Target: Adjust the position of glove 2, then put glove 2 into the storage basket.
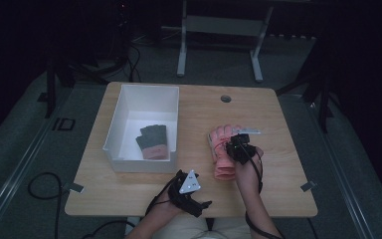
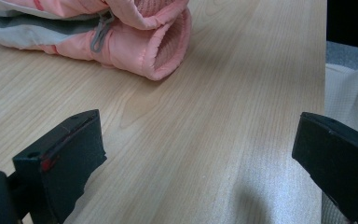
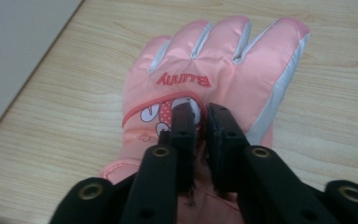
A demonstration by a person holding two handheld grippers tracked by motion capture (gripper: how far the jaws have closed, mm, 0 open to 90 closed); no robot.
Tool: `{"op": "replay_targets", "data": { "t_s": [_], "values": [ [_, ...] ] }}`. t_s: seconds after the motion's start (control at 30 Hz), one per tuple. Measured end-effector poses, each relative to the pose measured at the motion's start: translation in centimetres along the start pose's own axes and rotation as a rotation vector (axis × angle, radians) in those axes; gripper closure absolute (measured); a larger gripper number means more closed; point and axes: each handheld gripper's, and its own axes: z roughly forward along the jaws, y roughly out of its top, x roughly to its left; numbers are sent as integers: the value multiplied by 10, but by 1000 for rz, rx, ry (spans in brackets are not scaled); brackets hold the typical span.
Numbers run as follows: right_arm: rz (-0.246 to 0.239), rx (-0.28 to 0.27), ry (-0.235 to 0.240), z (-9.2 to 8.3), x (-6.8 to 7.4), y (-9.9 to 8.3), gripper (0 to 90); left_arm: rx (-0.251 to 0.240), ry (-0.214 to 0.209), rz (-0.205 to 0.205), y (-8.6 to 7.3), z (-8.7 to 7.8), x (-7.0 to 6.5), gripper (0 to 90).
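A pink padded glove (image 1: 223,158) lies palm down right of the table's middle, fingers pointing away from me. Its back carries a cartoon print and red lettering (image 3: 223,70). My right gripper (image 1: 239,148) points down over the back of the glove. Its jaws (image 3: 200,111) stand a narrow gap apart, tips on the print. The glove's open cuff (image 2: 163,46) lies a little ahead of my left gripper (image 2: 200,144). That gripper (image 1: 198,193) rests low near the table's front edge, open wide, with bare wood between its jaws.
A white open box (image 1: 129,99) stands at the left of the table with a dark grey glove (image 1: 152,141) in it. A small pale strip (image 1: 247,131) lies just beyond the pink glove. A round cable hole (image 1: 226,98) sits at the far edge.
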Motion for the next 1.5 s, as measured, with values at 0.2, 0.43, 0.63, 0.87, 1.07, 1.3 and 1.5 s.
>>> {"op": "replay_targets", "data": {
  "t_s": [0.2, 0.43, 0.63, 0.87, 1.07, 1.3, 1.5],
  "values": [
    [-28, -49, 65, -18, -3, 11, 655, -10, 2, 2, 1, -2, 0, 19],
    [-108, -108, 119, -50, -21, 21, 608, -38, -14, -18, 6, -6, 1, 20],
    [-166, -147, 191, -63, -43, 18, 600, -96, -23, -56, 21, -12, -2, 20],
    [-223, -171, 162, -71, -71, 8, 627, -113, -20, -52, 58, -18, -6, 48],
    [-242, -215, 161, -72, -76, 13, 658, -106, 33, -61, 96, -13, 8, 112],
    [-240, -262, 164, -69, -69, 24, 670, -56, 175, -131, 137, 5, 47, 281],
    [-203, -231, 178, -49, -60, 29, 559, 20, 270, -274, 139, 33, 77, 332]
  ]
}}
